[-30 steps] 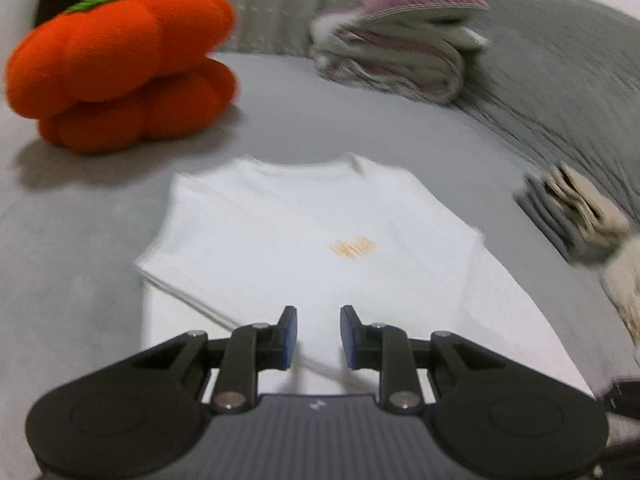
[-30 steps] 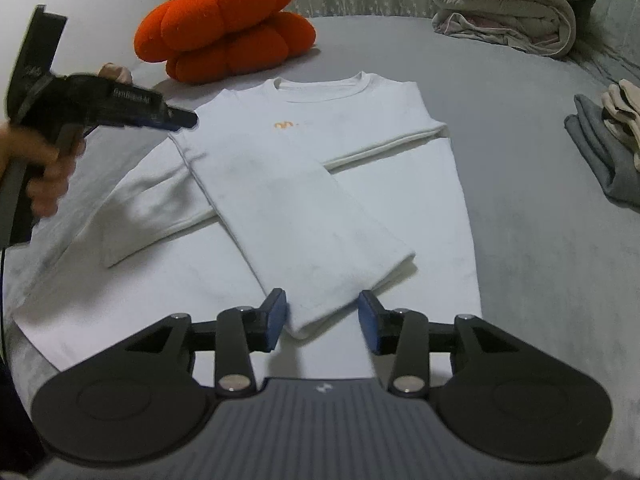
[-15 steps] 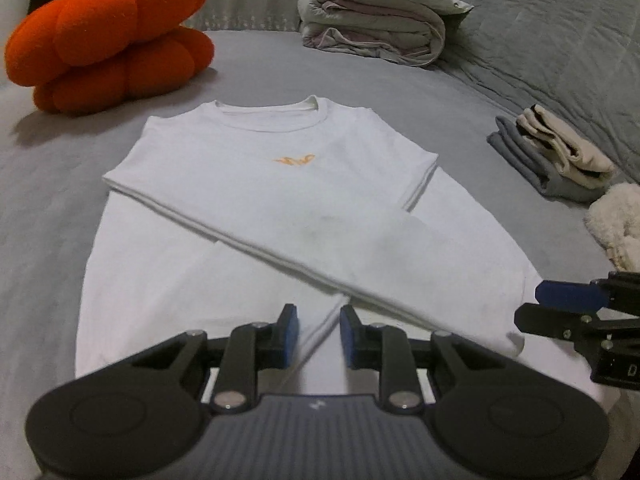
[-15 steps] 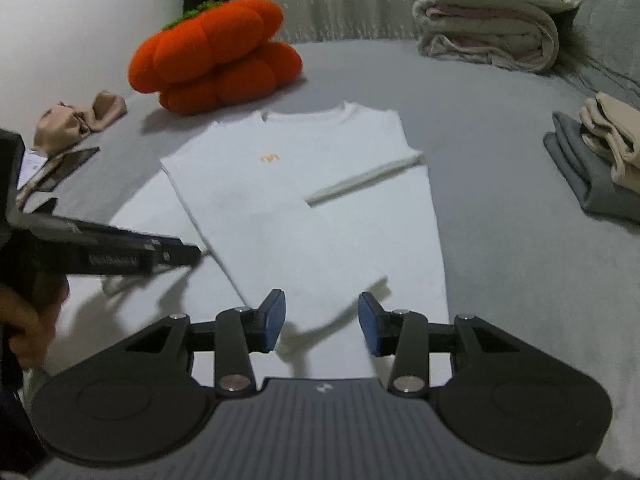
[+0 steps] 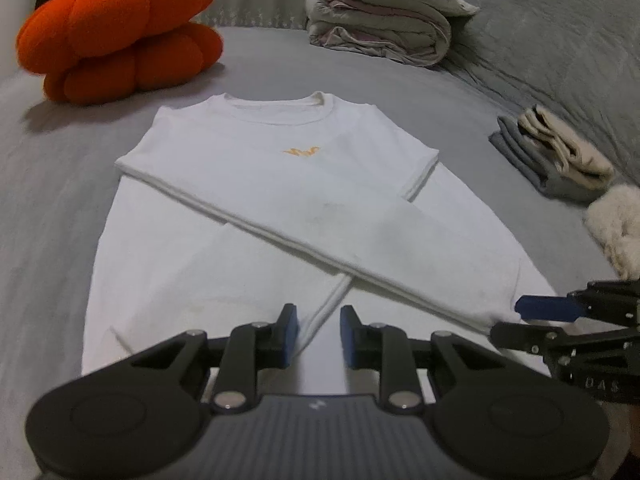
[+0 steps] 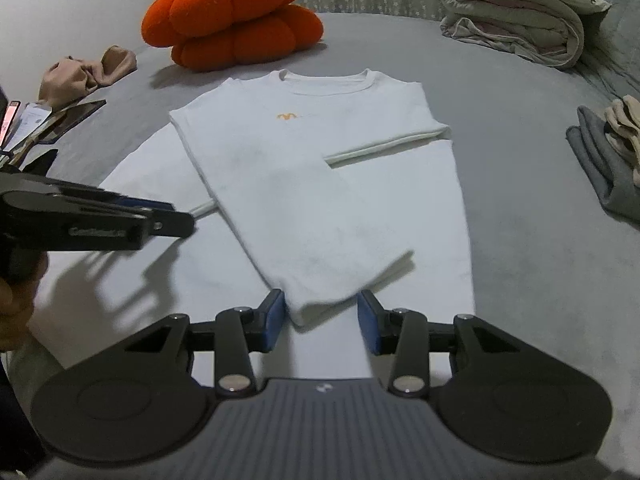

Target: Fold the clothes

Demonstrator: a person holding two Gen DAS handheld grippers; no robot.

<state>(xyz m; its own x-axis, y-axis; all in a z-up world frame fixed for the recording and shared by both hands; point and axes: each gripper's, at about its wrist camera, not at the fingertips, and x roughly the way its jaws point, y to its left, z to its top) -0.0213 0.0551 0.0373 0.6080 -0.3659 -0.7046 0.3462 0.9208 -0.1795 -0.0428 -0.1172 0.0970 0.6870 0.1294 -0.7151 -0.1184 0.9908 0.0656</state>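
A white shirt [image 5: 256,184] lies flat on the grey bed [image 5: 48,184], sleeves crossed over its body. Only the right wrist view shows crumpled tan cloth [image 6: 86,74]; only the left's shows fluffy cream fabric [image 5: 614,226]. Left gripper [image 5: 316,334] and right gripper [image 6: 322,320] hover empty, jaws parted.

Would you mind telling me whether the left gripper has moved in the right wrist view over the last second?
Yes: the left gripper dropped from near the shirt's shoulder toward its hem.

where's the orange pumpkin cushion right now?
The pumpkin cushion sits on the grey bed at the far left in both wrist views, just beyond the white shirt's collar and left of the folded blanket pile.
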